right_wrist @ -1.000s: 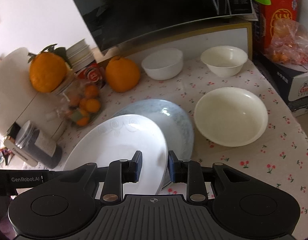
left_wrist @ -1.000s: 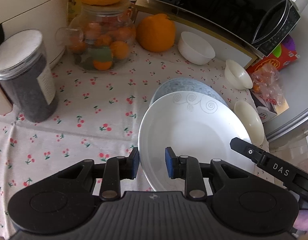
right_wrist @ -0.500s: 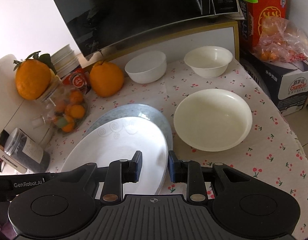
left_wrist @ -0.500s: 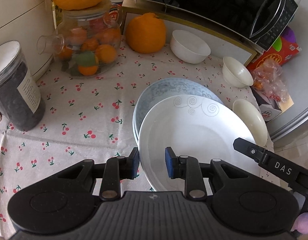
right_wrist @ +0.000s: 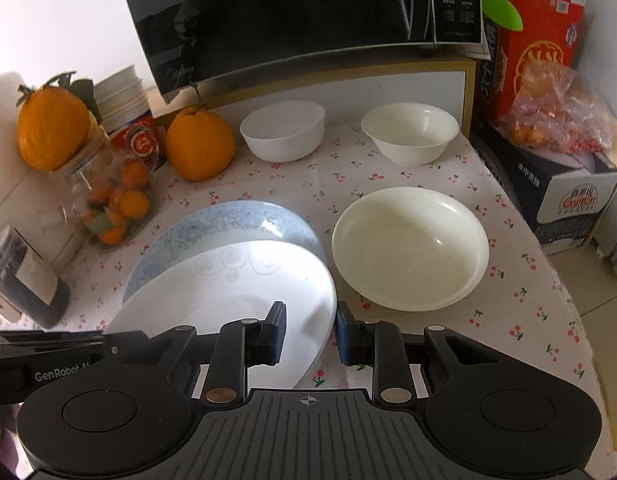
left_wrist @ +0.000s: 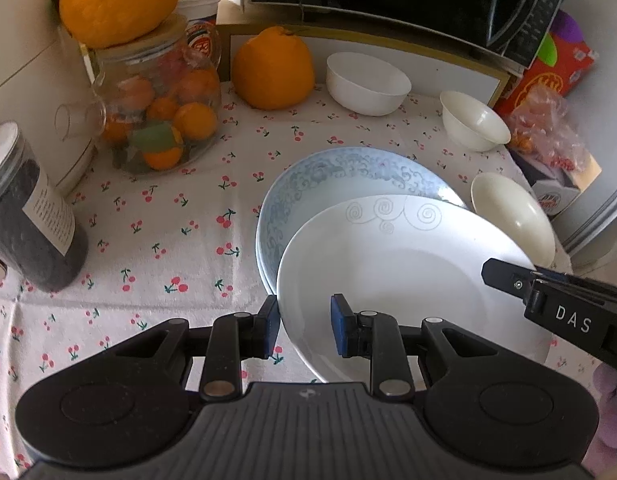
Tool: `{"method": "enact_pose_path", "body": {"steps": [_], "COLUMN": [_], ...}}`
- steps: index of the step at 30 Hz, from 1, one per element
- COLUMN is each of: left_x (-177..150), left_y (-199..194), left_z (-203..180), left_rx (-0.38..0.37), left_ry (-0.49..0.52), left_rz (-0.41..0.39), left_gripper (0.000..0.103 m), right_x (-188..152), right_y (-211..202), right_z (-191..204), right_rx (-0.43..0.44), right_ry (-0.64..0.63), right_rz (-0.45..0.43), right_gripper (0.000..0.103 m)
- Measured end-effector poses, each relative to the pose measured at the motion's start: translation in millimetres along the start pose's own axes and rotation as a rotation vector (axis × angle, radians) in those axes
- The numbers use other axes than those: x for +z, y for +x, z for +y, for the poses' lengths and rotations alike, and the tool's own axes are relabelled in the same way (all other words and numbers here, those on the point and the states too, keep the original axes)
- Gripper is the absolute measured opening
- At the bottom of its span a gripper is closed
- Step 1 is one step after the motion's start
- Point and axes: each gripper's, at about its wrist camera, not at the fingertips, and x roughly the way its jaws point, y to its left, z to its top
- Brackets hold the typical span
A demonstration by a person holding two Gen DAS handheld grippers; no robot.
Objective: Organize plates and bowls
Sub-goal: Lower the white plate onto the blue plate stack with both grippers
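Note:
A white plate with swirl marks (left_wrist: pixel 396 272) is held tilted over a blue-patterned plate (left_wrist: pixel 332 180) on the cherry-print cloth. My left gripper (left_wrist: pixel 304 324) is shut on the white plate's left rim. My right gripper (right_wrist: pixel 310 334) is shut on its right rim (right_wrist: pixel 324 312). The blue plate also shows in the right wrist view (right_wrist: pixel 228 224). A shallow cream bowl (right_wrist: pixel 410 248) lies right of the plates. Two small white bowls (right_wrist: pixel 284 134) (right_wrist: pixel 410 132) stand at the back.
A glass jar of small oranges (left_wrist: pixel 156 112), a dark jar (left_wrist: pixel 24 216) and a large orange (left_wrist: pixel 272 68) stand left and back. A microwave (right_wrist: pixel 308 12) sits on a shelf behind. Boxes and a bag (right_wrist: pixel 548 128) stand past the table's right edge.
Both grippers have carried the white plate back toward me and lower, so more of the blue plate shows beyond it. The grip on both rims is unchanged.

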Motion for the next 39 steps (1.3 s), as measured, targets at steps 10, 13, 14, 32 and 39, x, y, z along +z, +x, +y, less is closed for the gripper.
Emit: {"method": "enact_pose_path", "body": {"steps": [10, 13, 14, 32, 39], "left_x": [-2.6, -3.7, -4.1, -4.6, -4.2], "left_y": [-0.2, -1.0, -1.2, 2.3, 5.3], "left_z": [-6.1, -9.4, -10.7, -12.8, -13.2], "left_rx": [0.032, 0.047, 0.053, 0.113, 0.119], "left_ry": [0.042, 0.062, 0.07, 0.091, 0.091], "left_rz": [-0.014, -0.019, -0.02, -0.072, -0.087], "left_gripper": [0.026, 0.026, 0.026, 0.029, 0.029], "right_x": [2.4, 1.7, 1.4, 1.4, 2.1], "right_y": [2.4, 2.3, 2.3, 13.7, 19.4], "right_z": [19.7, 25.2, 26.5, 26.9, 30.2], "right_rx": [-0.101, -0.127, -0.133, -0.121, -0.13], "right_ry": [-0.152, -0.189, -0.2, -0.21, -0.211], "right_rz": [0.041, 0.043, 0.043, 0.042, 0.046], "right_gripper": [0.021, 0.022, 0.022, 0.022, 0.022]}}
